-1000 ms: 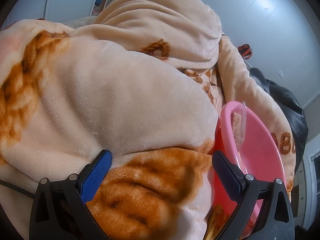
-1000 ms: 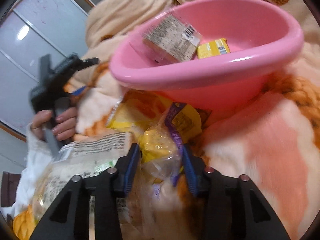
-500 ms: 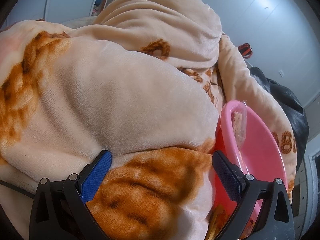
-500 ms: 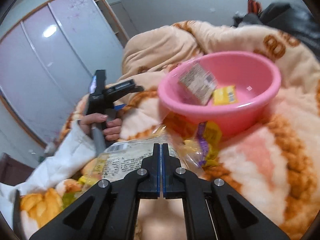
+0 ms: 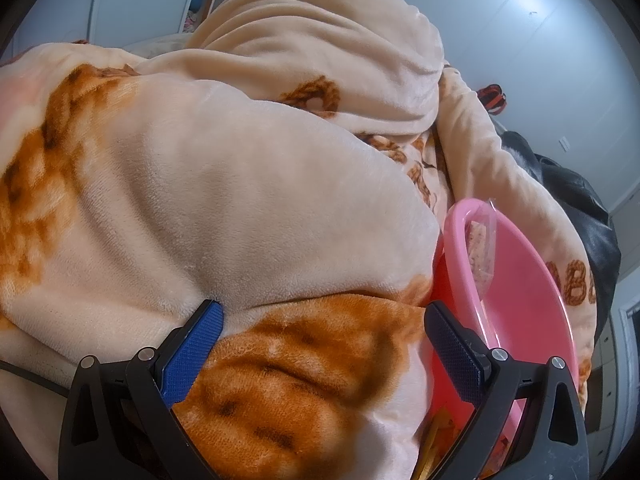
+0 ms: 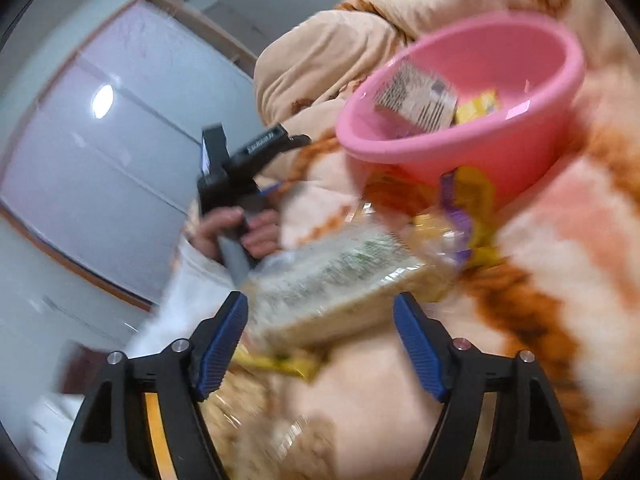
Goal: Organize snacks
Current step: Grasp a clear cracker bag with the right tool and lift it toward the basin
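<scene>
A pink basin (image 6: 500, 148) sits on the blanket and holds a grey-labelled snack packet (image 6: 416, 96) and a small yellow packet (image 6: 478, 106). In the left wrist view the basin (image 5: 524, 292) is at the right with a clear packet (image 5: 480, 248) against its rim. My right gripper (image 6: 322, 332) is open and empty just before a large clear bread-like pack (image 6: 336, 280). A yellow and purple snack bag (image 6: 460, 216) lies under the basin's edge. My left gripper (image 5: 322, 340) is open and empty over the blanket; it also shows in the right wrist view (image 6: 248, 160).
A thick beige and orange blanket (image 5: 240, 200) covers everything in humps. More snack bags (image 6: 256, 420) lie at the right gripper's base. A black jacket (image 5: 580, 208) lies at the far right. White cupboard doors (image 6: 100, 140) stand behind.
My right gripper has gone from shut to open and swung toward the large clear pack, with motion blur. The left gripper has stayed still.
</scene>
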Demonstrator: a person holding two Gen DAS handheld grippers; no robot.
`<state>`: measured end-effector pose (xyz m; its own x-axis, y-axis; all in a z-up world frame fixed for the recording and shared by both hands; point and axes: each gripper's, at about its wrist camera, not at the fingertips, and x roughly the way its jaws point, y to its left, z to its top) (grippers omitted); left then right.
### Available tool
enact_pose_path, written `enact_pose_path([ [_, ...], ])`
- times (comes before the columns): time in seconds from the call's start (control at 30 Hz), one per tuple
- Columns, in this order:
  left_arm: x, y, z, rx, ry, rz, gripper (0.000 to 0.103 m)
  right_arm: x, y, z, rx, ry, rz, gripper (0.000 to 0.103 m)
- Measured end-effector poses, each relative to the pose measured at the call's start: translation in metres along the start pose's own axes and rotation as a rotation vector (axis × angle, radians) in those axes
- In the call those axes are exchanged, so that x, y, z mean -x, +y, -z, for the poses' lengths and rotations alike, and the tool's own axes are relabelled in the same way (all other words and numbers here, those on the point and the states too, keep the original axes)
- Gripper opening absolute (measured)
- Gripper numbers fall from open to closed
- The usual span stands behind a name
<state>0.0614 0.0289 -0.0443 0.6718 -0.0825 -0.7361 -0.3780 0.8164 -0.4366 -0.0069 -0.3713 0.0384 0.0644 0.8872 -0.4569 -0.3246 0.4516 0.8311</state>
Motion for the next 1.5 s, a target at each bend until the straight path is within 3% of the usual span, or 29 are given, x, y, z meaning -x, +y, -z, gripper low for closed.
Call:
enact_pose_path([
  [0.1, 0.000, -0.001, 0.000, 0.003, 0.002, 0.001, 0.100, -0.026, -0.009, -0.011, -0.065, 0.043, 0.026, 0.078],
  [0.17, 0.000, -0.001, 0.000, 0.000, 0.002, 0.001, 0.100, -0.034, -0.005, -0.010, -0.054, 0.076, 0.081, 0.062],
  [0.2, 0.000, 0.000, 0.000, 0.002, 0.002, 0.001, 0.100, -0.035, -0.003, -0.009, -0.037, 0.072, 0.123, 0.043],
  [0.33, 0.000, 0.000, 0.000, 0.001, 0.000, -0.001, 0.100, -0.016, 0.004, -0.003, 0.012, 0.000, 0.143, 0.028],
  [0.5, 0.000, -0.001, 0.000, -0.001, 0.000, -0.002, 0.100, 0.018, 0.026, -0.001, 0.117, -0.098, 0.131, 0.018],
  [0.83, 0.000, 0.000, 0.000, -0.003, 0.000, -0.004, 0.100, 0.073, 0.083, -0.023, 0.304, -0.388, 0.171, 0.010],
  [1.0, 0.000, 0.000, 0.001, -0.003, 0.000, -0.004, 0.100, 0.076, 0.083, -0.042, 0.314, -0.456, 0.217, 0.009],
  [1.2, 0.000, -0.001, 0.001, -0.004, 0.000, -0.005, 0.100, 0.092, 0.081, -0.063, 0.287, -0.579, 0.138, 0.001],
  [1.33, 0.000, -0.001, 0.001, -0.003, -0.001, -0.004, 0.100, 0.092, 0.097, -0.070, 0.371, -0.581, 0.239, 0.001],
  [1.4, -0.001, 0.000, 0.001, -0.002, -0.002, -0.002, 0.100, 0.082, 0.095, -0.064, 0.390, -0.581, 0.330, 0.001],
  [1.47, -0.001, -0.001, 0.001, -0.004, -0.001, -0.004, 0.100, 0.069, 0.088, -0.055, 0.398, -0.554, 0.411, 0.005],
  [1.5, -0.001, 0.000, 0.001, -0.004, -0.002, -0.003, 0.100, 0.060, 0.082, -0.050, 0.402, -0.522, 0.436, 0.015],
])
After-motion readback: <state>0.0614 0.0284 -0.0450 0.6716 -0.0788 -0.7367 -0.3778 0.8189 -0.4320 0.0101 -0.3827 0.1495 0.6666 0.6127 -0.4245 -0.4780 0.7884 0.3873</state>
